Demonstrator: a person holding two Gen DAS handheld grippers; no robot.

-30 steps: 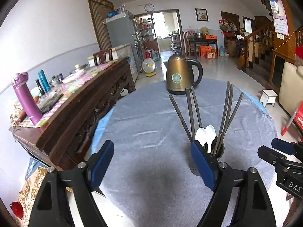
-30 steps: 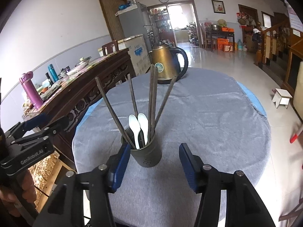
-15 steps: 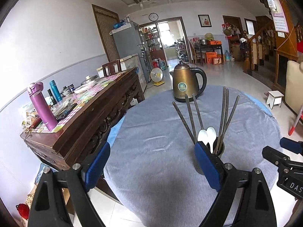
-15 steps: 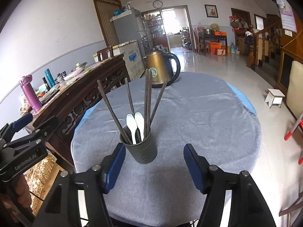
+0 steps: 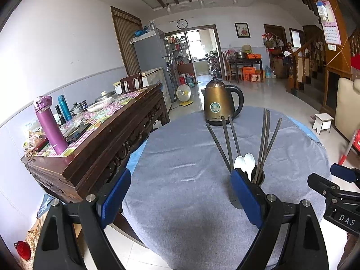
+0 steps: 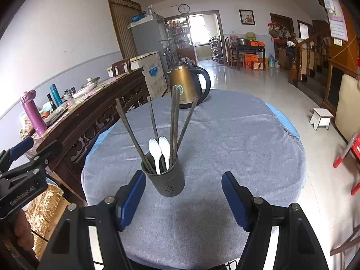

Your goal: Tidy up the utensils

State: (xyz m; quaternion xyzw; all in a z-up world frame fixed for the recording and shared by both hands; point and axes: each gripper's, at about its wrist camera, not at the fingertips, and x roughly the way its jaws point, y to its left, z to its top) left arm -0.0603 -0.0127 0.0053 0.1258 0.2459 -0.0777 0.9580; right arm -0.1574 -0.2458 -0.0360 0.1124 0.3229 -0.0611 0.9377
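We hold our left gripper (image 5: pixel 180 193) wide apart with nothing in it, and our right gripper (image 6: pixel 183 196) is wide apart too, with nothing between its blue pads

The dark cup (image 6: pixel 166 181) stands upright on the round table with the grey cloth (image 6: pixel 236 139), near the edge closest to us. In the right view it sits just past the left blue pad, a bit to the left of the middle. In the left view the right blue pad hides most of it

Inside the cup we see the long dark chopsticks (image 6: pixel 173 123) fanning out and two white spoons (image 6: pixel 159 150) side by side. A gold kettle (image 6: pixel 187 85) stands at the far side of the table, well apart from the cup

We see no chopstick or spoon lying loose on the cloth. So we think the sorting looks finished, or almost. Maybe nothing is left but to take our grippers away. We cannot see the table part right under our grippers, so something small could hide there
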